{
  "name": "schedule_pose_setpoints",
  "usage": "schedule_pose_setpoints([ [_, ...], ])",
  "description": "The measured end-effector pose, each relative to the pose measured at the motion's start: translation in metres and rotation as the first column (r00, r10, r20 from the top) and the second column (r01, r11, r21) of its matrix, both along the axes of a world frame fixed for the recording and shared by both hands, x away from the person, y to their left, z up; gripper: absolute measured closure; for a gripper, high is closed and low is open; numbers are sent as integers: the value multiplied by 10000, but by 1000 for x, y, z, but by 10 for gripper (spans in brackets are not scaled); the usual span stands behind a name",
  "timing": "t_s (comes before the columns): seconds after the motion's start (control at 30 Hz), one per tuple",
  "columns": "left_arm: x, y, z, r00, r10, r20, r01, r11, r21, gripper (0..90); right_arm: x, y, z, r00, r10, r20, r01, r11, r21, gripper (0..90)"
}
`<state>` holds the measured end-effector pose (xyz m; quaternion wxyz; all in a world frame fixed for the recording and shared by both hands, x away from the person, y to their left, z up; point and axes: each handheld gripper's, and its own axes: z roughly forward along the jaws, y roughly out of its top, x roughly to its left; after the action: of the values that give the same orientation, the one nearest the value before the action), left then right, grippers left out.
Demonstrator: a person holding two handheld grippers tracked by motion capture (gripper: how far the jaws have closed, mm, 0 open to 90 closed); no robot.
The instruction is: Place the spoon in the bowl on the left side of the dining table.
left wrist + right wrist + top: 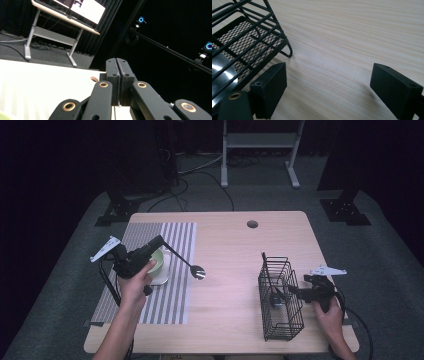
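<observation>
The wire basket [281, 300], standing near the front right of the worktop [235, 265], already holds one piece of cutlery with a shiny metal end, seen through the mesh in the right gripper view [222, 75], so I judge one item is put away. The right gripper [300, 292] sits just right of the basket, low over the wood, its jaws spread wide and holding nothing; the left pad [270, 85] is close to the basket's foot but I cannot tell if it touches. Well left of the basket, a spoon [192, 267] is carried by the left gripper [159, 241], bowl end hanging over the bare wood beside the striped mat [170, 305]; its jaws are pressed together [117, 75], and the high view suggests they pinch the handle. Under that gripper a green bowl [160, 262] rests on a white plate [162, 279]. The spoon's trip across to the basket is, I judge, what remains.
</observation>
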<state>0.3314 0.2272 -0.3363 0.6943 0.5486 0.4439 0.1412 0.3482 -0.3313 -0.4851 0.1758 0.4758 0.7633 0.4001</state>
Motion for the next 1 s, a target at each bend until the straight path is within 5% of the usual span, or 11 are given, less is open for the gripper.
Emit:
schedule_pose_setpoints([
  [1.0,8,28,-3,9970,738,-243,-741,9972,-113,895,0,0,0,10000,10,22,-10,10000,-11,130],
])
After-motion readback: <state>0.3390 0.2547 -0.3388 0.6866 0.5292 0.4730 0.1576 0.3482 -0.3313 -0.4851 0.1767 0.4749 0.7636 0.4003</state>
